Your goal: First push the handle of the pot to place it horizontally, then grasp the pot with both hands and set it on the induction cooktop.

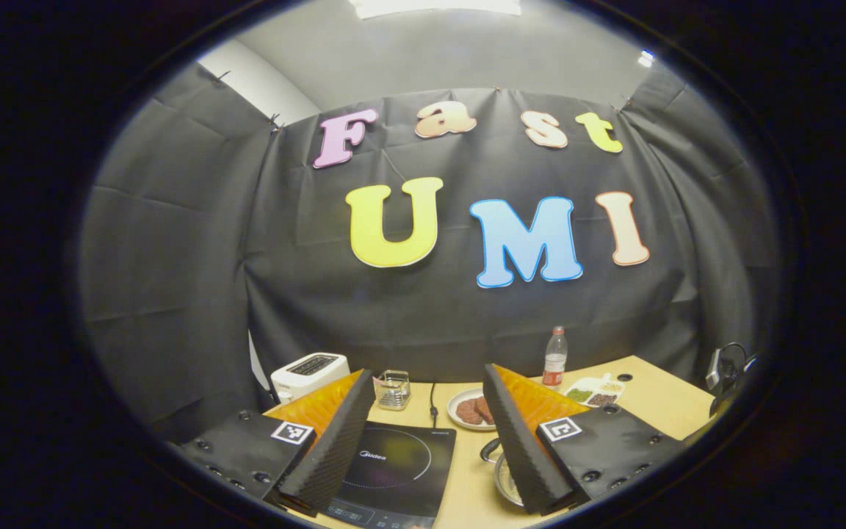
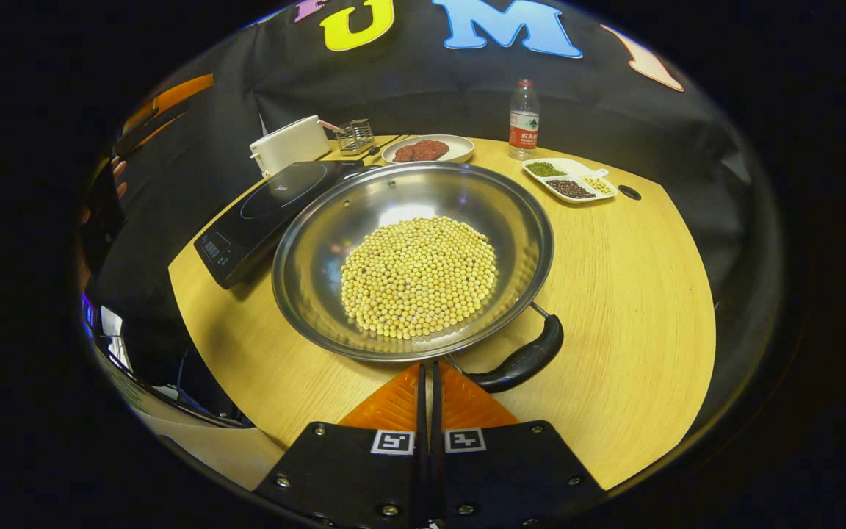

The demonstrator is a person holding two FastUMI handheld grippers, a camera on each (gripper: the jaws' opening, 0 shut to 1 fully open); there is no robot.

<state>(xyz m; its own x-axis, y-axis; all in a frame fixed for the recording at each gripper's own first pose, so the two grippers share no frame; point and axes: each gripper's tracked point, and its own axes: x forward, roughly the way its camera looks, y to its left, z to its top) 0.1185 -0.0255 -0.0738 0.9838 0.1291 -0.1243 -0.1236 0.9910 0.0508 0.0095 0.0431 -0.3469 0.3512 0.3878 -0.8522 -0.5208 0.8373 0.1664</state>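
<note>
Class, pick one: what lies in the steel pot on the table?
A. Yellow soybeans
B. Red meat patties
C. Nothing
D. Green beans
A: in the right gripper view the pot holds a heap of small round yellow soybeans; the patties lie on a separate plate.

"Midea" (white lettering) on the induction cooktop.

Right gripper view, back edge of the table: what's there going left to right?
Toaster → wire basket → plate of patties → water bottle → divided dish of beans. The pot and induction cooktop sit nearer the camera.
</note>
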